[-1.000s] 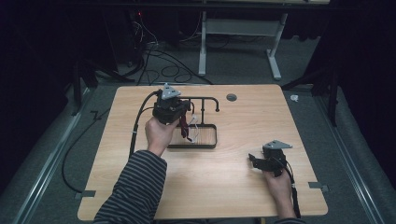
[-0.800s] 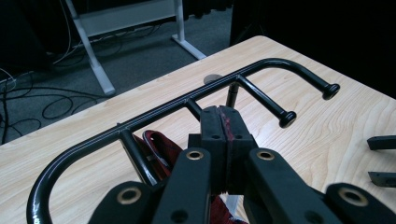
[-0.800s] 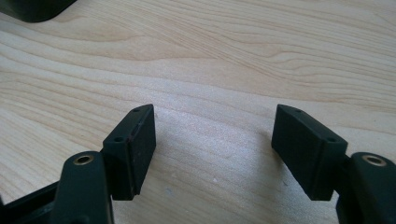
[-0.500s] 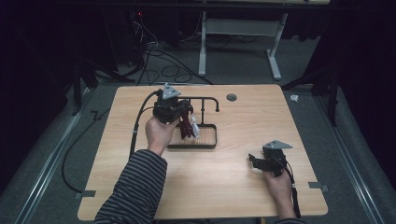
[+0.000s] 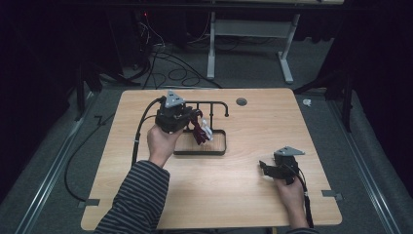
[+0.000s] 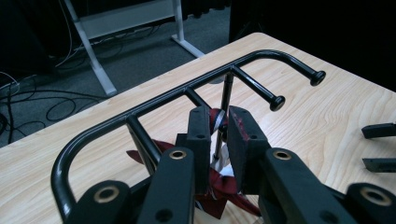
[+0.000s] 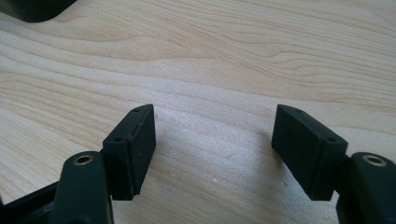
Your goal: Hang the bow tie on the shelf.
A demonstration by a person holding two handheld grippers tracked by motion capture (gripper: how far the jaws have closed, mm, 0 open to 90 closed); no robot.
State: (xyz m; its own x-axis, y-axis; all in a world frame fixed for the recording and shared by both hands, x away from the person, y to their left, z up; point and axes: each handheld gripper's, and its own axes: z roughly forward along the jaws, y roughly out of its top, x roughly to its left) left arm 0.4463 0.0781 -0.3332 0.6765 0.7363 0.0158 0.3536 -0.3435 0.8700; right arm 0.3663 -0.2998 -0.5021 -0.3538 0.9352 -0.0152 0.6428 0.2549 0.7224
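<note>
The left gripper (image 5: 191, 123) is at the black rack (image 6: 187, 91), a stand with pegs and a flat tray at its foot, near the far edge of the worktop (image 5: 243, 195). A dark red and white thing (image 5: 200, 131), maybe a bit of cloth or a wrapper, hangs by the rack's thin post and spills over the tray. In the left gripper view the jaws have just been opening. They stand a little apart, with the thin post and a scrap of the red thing in the gap, and the pads do not seem to press on it now. So the red thing looks put down on the rack, and this step looks almost done. What is left is to pull the left gripper back. The right gripper (image 5: 272, 168) rests near the right edge of the worktop, jaws wide apart, holding nothing, well away from the rack.
</note>
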